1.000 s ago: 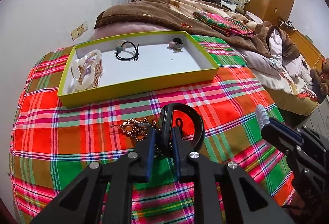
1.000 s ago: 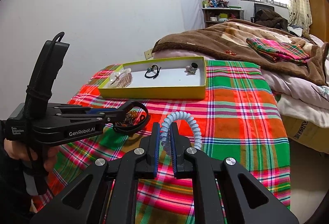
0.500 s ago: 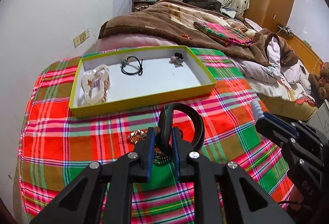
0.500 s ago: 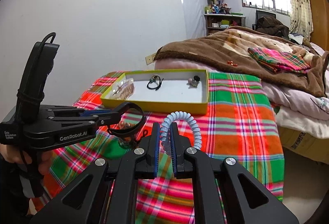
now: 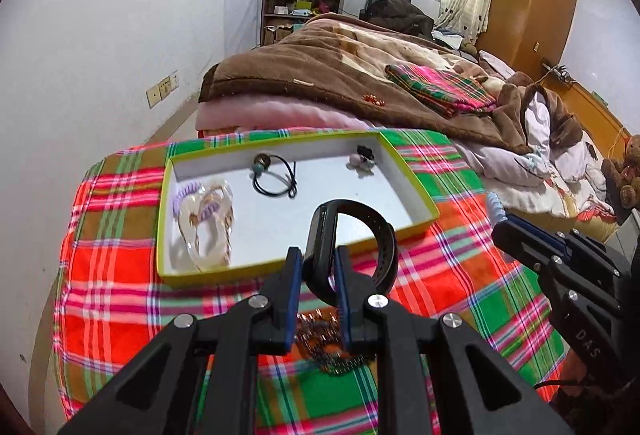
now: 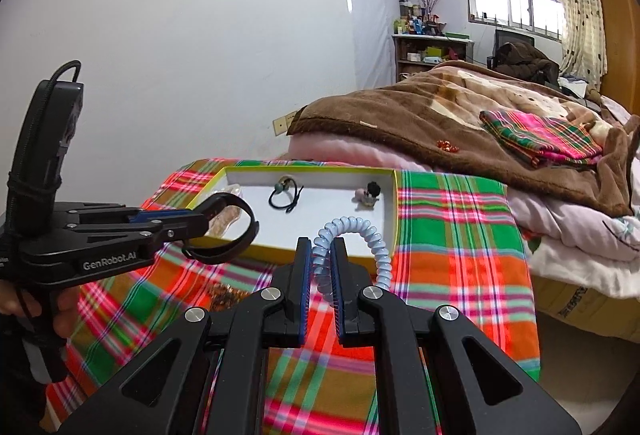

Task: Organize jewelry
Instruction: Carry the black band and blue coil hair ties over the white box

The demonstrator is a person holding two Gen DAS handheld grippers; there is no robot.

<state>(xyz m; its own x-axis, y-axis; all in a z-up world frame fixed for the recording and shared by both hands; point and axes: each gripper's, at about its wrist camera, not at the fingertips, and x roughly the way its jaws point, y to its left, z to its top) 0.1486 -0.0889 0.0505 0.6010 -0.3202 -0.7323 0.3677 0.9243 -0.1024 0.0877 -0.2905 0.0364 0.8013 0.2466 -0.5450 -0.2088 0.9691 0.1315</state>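
My left gripper (image 5: 317, 261) is shut on a black wristband (image 5: 354, 247) and holds it in the air just before the front wall of the yellow-green tray (image 5: 416, 187). My right gripper (image 6: 320, 255) is shut on a pale blue coil hair tie (image 6: 360, 231), also raised near the tray (image 6: 390, 235). In the tray lie a clear hair claw (image 5: 204, 223), a black hair tie with beads (image 5: 276, 179) and a small pink hair clip (image 5: 362, 161). A brown beaded piece (image 5: 324, 343) lies on the plaid cloth under my left gripper.
The tray sits on a red and green plaid cloth (image 5: 116, 299) over a table. A bed with a brown blanket (image 5: 340, 75) and a folded plaid cloth (image 5: 440, 87) lies behind. A white wall (image 5: 100, 55) stands at left. My right gripper shows at right in the left wrist view (image 5: 496, 211).
Both grippers have risen and moved forward toward the tray, each still holding its item. The beaded piece now lies beneath the left gripper's fingers.
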